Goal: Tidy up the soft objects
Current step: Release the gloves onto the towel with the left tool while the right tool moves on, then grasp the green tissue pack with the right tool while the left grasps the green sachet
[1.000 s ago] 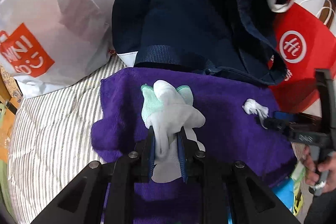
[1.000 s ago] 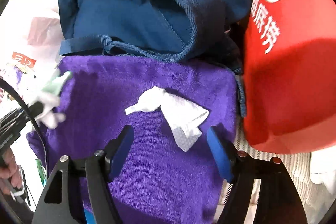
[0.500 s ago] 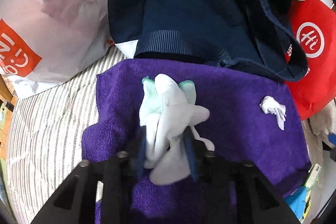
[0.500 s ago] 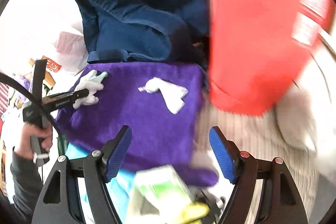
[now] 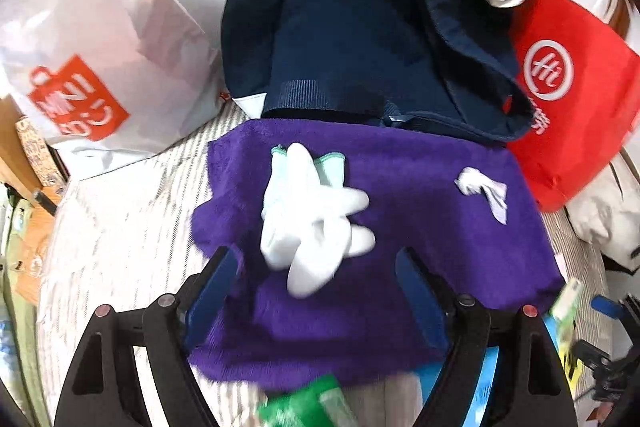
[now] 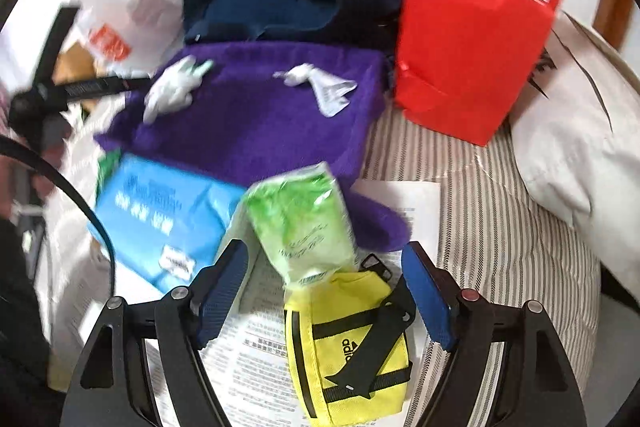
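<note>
Releasing is done on my left side: the left gripper (image 5: 316, 275) has just been opening, its blue pads now spread wide with the white knit gloves with mint-green cuffs (image 5: 312, 219) lying loose between and beyond them, no pad pressing. I use the plush purple towel (image 5: 400, 227) as my landmark; the gloves rest on its left half, a crumpled white tissue (image 5: 482, 187) on its right half, well apart from them.

My right gripper (image 6: 324, 291) stands wide too, its jaws having just been opening a little, holding nothing. It hovers off the towel's near edge, over a green-and-white soft tissue pack (image 6: 304, 219) and a yellow fabric pouch with black straps (image 6: 348, 347), with a light-blue plastic wipes pack (image 6: 160, 215) at the towel's near left corner.

Beyond the towel sit a navy canvas bag (image 5: 360, 27), a red shopping bag (image 6: 472, 19) and a white plastic bag (image 5: 92, 39).

I judge the green pack comes next: I should centre it between the pads and squeeze gently.
</note>
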`<action>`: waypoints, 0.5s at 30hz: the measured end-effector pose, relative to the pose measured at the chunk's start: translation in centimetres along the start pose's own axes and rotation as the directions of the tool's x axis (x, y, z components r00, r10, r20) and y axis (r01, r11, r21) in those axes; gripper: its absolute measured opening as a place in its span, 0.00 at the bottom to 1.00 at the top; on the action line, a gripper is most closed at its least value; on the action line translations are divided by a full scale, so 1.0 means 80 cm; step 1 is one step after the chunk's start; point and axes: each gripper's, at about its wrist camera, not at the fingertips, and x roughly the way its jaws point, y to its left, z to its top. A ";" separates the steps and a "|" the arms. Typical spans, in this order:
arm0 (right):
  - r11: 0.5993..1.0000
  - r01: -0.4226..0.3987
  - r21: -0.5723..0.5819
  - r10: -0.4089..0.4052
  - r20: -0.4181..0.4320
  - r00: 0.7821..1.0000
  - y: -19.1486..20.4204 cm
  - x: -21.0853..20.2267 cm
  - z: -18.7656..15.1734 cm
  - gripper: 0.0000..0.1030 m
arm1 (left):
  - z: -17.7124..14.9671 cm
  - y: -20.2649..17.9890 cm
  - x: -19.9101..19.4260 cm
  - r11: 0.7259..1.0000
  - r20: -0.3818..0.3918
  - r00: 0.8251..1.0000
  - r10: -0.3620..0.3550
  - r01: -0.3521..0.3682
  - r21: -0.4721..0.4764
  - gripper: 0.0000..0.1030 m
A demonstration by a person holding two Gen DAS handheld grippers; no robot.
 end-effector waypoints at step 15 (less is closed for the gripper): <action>0.999 -0.004 -0.045 0.004 0.014 1.000 0.015 0.045 0.001 0.52 | -0.111 0.052 -0.086 0.992 -0.006 0.999 0.044 -0.044 -0.121 0.81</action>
